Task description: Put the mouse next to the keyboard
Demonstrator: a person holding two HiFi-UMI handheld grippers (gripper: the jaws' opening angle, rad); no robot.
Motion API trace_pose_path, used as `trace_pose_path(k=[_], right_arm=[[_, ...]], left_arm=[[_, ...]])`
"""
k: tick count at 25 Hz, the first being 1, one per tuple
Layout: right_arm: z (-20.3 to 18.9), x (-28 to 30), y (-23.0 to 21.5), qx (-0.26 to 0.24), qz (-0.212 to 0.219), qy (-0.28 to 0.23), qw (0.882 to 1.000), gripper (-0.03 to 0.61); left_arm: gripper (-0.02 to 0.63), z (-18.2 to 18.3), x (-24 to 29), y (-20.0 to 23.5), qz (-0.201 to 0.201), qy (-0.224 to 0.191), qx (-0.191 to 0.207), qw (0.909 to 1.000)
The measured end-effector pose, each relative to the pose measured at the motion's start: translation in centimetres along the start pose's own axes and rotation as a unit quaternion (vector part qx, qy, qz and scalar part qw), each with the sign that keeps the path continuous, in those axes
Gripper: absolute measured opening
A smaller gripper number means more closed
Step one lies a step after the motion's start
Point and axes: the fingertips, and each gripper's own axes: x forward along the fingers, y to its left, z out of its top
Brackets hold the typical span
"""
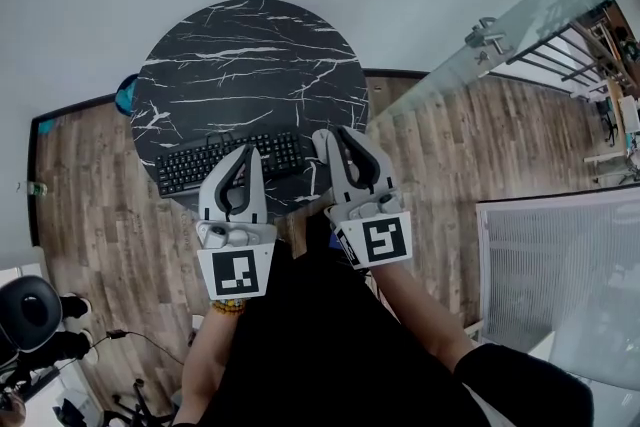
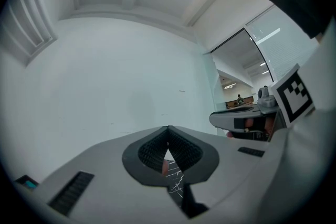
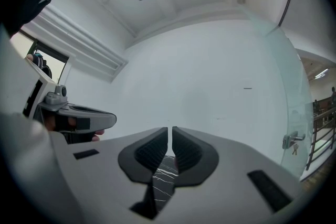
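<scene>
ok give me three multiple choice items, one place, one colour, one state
1. Where is the keyboard? A on the round table; B on a shelf; C in a drawer.
2. What colour is that table? A black with white veins; B plain white; C red.
3. How do the right gripper's jaws stand? A wide apart; B shut on a mouse; C together, empty.
Answers: 1 A, it lies on the table's near half. 2 A, the head view shows dark marble. 3 C, they meet with nothing between.
</scene>
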Motion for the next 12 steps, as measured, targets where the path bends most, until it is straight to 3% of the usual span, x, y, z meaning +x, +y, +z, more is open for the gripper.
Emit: trace_pose_path(k=[12], right_arm=[[-0.46, 0.06, -1.04, 0.006, -0.007, 0.009, 1.000, 0.043]], left_arm=[[0.006, -0.03, 0.78, -0.49, -0.010, 0.003, -0.002, 0.9999]])
